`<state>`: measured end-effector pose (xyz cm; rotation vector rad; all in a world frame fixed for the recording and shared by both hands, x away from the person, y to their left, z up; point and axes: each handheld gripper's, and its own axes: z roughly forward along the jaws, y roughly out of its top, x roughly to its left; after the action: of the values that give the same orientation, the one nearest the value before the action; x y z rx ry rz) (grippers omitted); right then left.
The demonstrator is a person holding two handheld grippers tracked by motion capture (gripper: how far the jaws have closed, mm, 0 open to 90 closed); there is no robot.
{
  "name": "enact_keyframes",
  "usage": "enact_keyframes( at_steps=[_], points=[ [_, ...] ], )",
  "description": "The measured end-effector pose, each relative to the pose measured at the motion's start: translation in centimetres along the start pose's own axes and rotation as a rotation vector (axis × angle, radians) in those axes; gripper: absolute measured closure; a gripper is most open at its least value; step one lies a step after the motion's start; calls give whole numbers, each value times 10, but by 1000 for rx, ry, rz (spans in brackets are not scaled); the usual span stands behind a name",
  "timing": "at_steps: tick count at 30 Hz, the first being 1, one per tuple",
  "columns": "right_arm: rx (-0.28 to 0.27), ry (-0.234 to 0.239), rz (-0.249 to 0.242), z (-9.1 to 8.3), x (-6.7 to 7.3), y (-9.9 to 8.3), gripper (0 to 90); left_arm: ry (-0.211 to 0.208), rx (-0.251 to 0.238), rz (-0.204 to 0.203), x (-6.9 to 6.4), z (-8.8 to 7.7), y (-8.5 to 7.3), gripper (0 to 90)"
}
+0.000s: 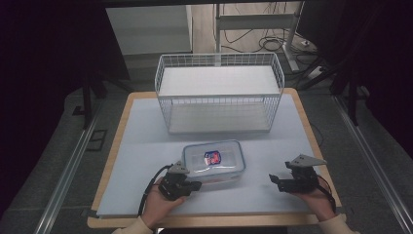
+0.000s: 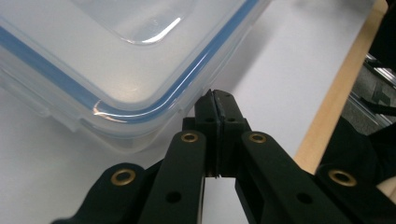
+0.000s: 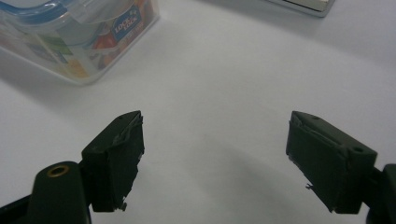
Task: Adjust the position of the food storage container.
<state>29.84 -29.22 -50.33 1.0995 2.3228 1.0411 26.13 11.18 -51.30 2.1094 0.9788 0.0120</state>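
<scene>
Nearest to us, our left gripper (image 1: 195, 185) rests low on the white tabletop (image 1: 146, 156), its two black jaws pressed flat together with nothing between them; in the left gripper view their closed tip (image 2: 215, 100) sits just under the near corner of the clear plastic lidded food container with the blue seal (image 2: 116, 70), close enough that we cannot tell whether it touches the rim. Our right gripper (image 1: 273, 180) lies well apart from the box, off to its right, held by our right hand (image 1: 314, 197). Its jaws stand wide open and empty, with bare tabletop between the two pads (image 3: 116, 154).

The container (image 1: 214, 163) sits flat on the table between the two grippers, nearer the left one, lid on, with a small red and blue label showing through its top. Behind it, toward the far edge, stands a white wire basket (image 1: 219, 92), apart from the container.
</scene>
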Motion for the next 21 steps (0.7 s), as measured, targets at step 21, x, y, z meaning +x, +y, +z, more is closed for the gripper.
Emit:
enact_keyframes(
  at_steps=[21],
  points=[
    [-12,-11,16,0,-3,1,196,10,-242,-88,19,-62,0,839]
  ],
)
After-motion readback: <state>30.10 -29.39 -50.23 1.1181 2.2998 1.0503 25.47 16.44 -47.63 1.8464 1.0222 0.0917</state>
